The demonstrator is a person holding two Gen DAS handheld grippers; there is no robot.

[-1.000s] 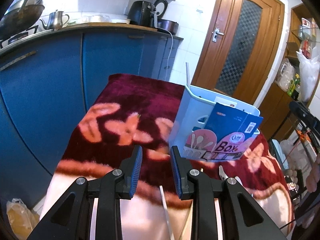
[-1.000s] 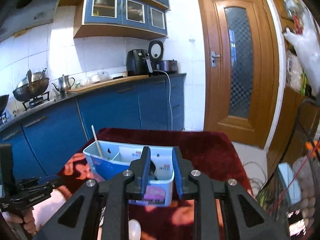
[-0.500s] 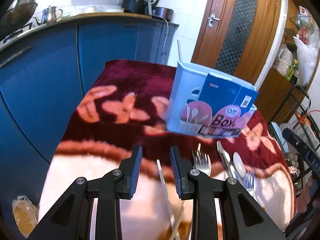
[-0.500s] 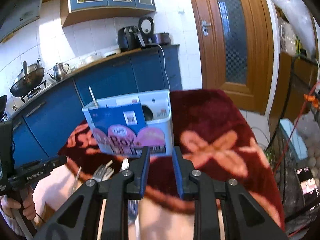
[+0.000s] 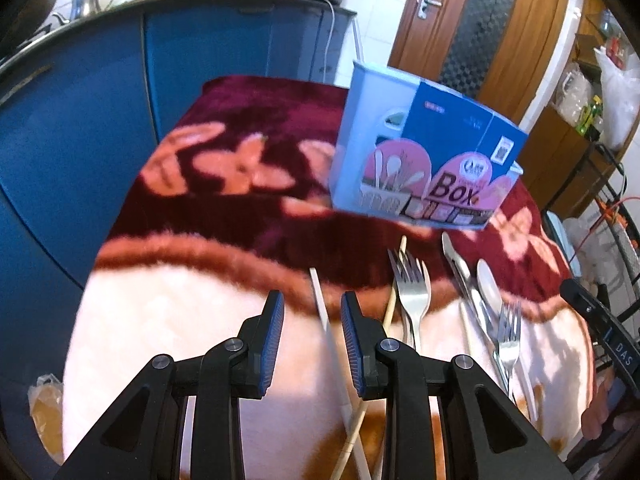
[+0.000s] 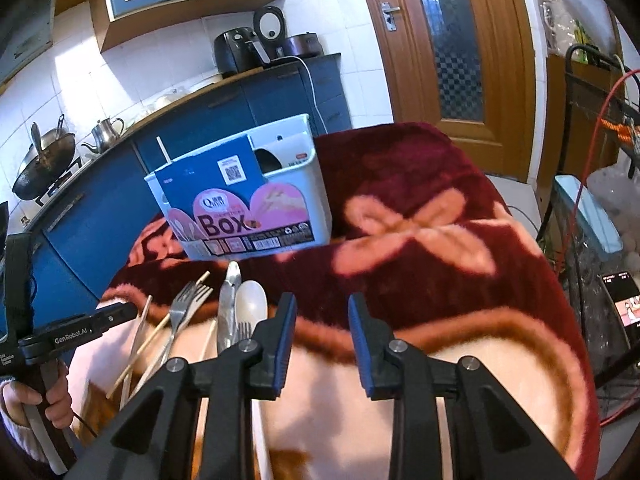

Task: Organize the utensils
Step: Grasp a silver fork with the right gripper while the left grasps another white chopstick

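Observation:
A light blue utensil box (image 5: 424, 148) with a "Box" label stands on the blanket-covered table; it also shows in the right wrist view (image 6: 244, 200). One white chopstick (image 6: 162, 152) stands in it. In front of it lie forks (image 5: 412, 284), a knife (image 5: 460, 276), a white spoon (image 5: 490, 286) and chopsticks (image 5: 324, 316). My left gripper (image 5: 312, 316) is open and empty, with a white chopstick lying between its fingers below. My right gripper (image 6: 322, 320) is open and empty, just right of the spoon (image 6: 251, 304) and knife (image 6: 228, 300).
The table wears a maroon and pink floral blanket (image 6: 420, 216). Blue kitchen cabinets (image 5: 120, 92) run along the left and back. A wooden door (image 6: 448, 40) stands behind. A wire rack (image 6: 596, 128) with cables is to the right.
Both grippers have pulled back and tilted down from the box toward the near table edge. The utensils lying on the blanket have come into view under them.

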